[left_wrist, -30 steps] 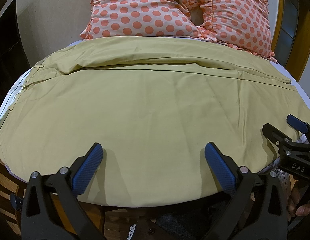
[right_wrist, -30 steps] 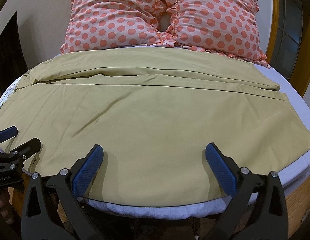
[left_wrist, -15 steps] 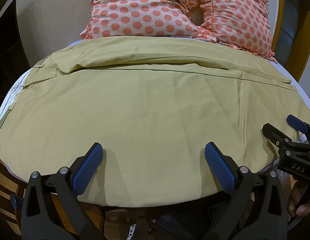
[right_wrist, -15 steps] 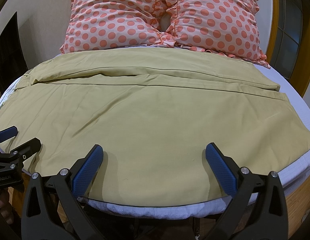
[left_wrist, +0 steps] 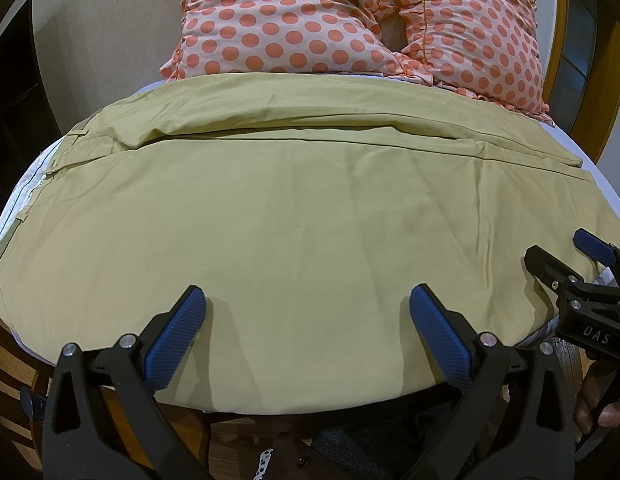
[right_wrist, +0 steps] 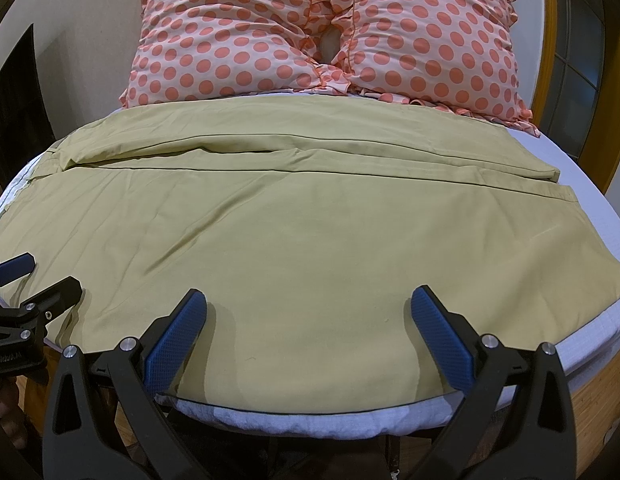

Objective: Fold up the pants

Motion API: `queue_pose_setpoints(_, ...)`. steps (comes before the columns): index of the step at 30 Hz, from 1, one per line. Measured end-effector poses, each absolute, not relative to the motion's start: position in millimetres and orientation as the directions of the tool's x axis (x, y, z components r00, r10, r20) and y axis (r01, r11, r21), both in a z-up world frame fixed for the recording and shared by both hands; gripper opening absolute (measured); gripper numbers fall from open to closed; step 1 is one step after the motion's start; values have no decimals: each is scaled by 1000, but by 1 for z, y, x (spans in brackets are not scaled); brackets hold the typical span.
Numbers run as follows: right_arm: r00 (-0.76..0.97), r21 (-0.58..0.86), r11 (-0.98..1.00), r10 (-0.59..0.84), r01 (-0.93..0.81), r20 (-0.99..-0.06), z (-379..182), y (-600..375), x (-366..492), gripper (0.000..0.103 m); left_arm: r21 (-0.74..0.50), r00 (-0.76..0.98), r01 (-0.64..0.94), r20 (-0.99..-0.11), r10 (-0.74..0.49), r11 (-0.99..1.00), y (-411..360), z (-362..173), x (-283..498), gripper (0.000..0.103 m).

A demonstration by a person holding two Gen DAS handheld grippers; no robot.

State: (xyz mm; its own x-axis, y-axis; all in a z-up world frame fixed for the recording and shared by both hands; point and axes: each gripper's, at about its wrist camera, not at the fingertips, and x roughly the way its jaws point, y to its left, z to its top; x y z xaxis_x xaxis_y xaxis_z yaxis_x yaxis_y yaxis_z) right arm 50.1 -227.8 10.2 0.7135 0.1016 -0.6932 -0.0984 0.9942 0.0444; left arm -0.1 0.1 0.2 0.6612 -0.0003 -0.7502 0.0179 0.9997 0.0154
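Note:
Olive-tan pants (left_wrist: 294, 216) lie flat across the bed, waistband at the left, leg hems at the right; they also fill the right wrist view (right_wrist: 302, 240). One leg lies behind the other with a seam line between them. My left gripper (left_wrist: 306, 300) is open and empty just above the near edge of the cloth. My right gripper (right_wrist: 308, 300) is open and empty over the near edge further right. Each gripper shows in the other's view: the right one (left_wrist: 565, 252) at the right edge, the left one (right_wrist: 42, 276) at the left edge.
Two pink pillows with orange dots (left_wrist: 349, 20) (right_wrist: 325, 36) lie at the head of the bed behind the pants. The white sheet (right_wrist: 581, 216) shows at the right and along the near mattress edge (right_wrist: 310, 420). A wooden bed frame (right_wrist: 601, 392) runs below.

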Motion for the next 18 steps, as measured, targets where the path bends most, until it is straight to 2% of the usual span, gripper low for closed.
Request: queue_pose_setpoints(18, 720, 44, 995, 99, -95, -687, 10, -228, 49, 102, 16, 661, 18, -750, 0, 1000, 0, 0, 0, 101)
